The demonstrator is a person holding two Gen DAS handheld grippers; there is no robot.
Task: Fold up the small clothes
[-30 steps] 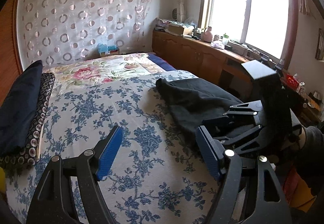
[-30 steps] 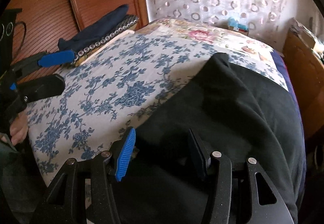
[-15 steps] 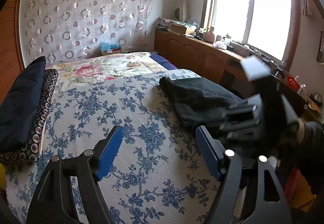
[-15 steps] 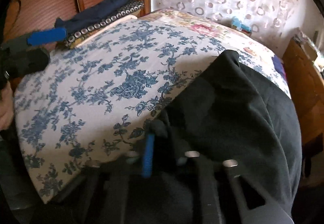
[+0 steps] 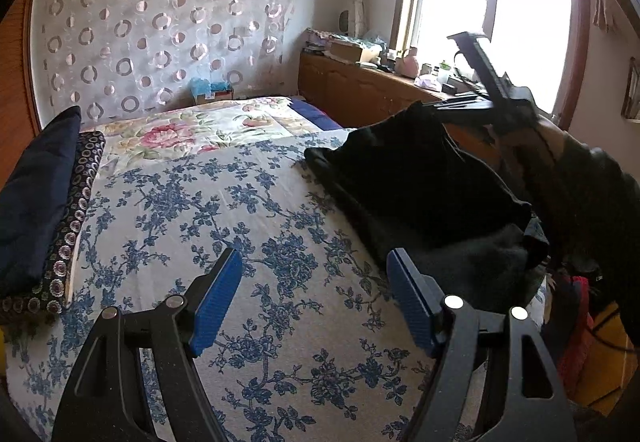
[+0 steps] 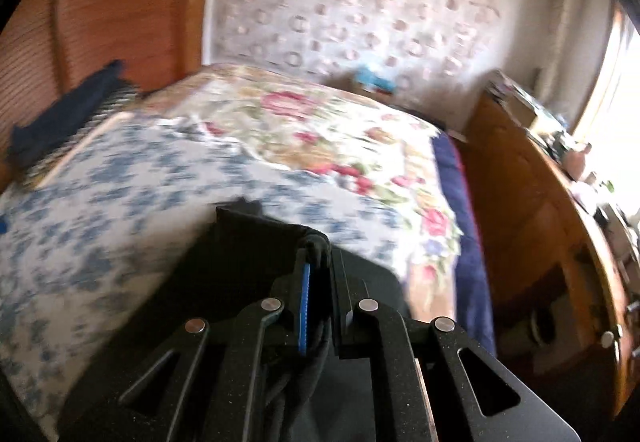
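Observation:
A black garment (image 5: 420, 186) lies on the right side of the bed, one edge lifted into the air. My right gripper (image 6: 318, 262) is shut on that edge of the black garment (image 6: 248, 242) and holds it up; it also shows in the left wrist view (image 5: 476, 106), raised above the bed. My left gripper (image 5: 316, 298) is open and empty, low over the blue-flowered bedspread (image 5: 200, 210), left of the garment and apart from it.
A dark blue folded cloth on a patterned cushion (image 5: 36, 194) lies along the bed's left edge. A wooden cabinet (image 5: 368, 90) with clutter runs under the window at right. A pink-flowered quilt (image 5: 200, 130) covers the bed's far end.
My right gripper closed on the garment's near edge and lifted it up and toward the far end. The garment now folds over itself. My left gripper stayed open in place.

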